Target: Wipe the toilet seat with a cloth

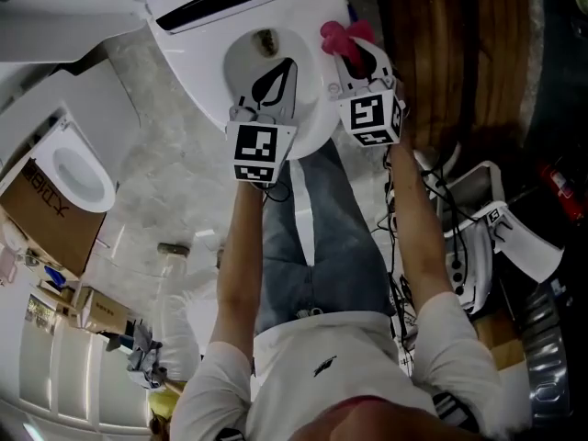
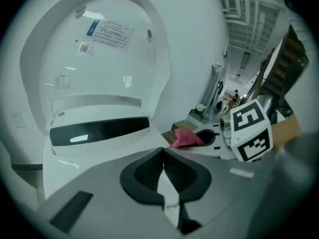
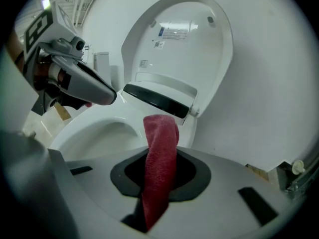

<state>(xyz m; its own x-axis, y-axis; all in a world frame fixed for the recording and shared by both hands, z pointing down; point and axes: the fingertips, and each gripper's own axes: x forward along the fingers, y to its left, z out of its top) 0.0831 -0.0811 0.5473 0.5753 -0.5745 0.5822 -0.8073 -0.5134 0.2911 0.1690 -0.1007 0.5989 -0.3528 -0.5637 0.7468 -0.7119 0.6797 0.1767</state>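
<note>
A white toilet [image 1: 317, 122] stands with its lid [image 2: 99, 59] raised, and its open bowl [image 1: 262, 49] shows in the head view. My right gripper [image 1: 354, 55] is over the right side of the rim, shut on a red cloth [image 1: 342, 35]. In the right gripper view the red cloth [image 3: 160, 153] hangs pinched between the jaws of the right gripper [image 3: 159, 161], above the rim [image 3: 75, 133]. My left gripper [image 1: 273, 88] hovers over the bowl, shut and holding nothing. Seen from the left gripper [image 2: 163, 154], the red cloth [image 2: 185, 138] lies to the right.
A second toilet [image 1: 78, 168] and a cardboard box [image 1: 46, 214] stand at the left on the marble floor. A wooden panel [image 1: 459, 53] lies right of the toilet. White equipment with cables [image 1: 487, 232] sits at the right. The person's jeans-clad legs [image 1: 317, 237] are just before the bowl.
</note>
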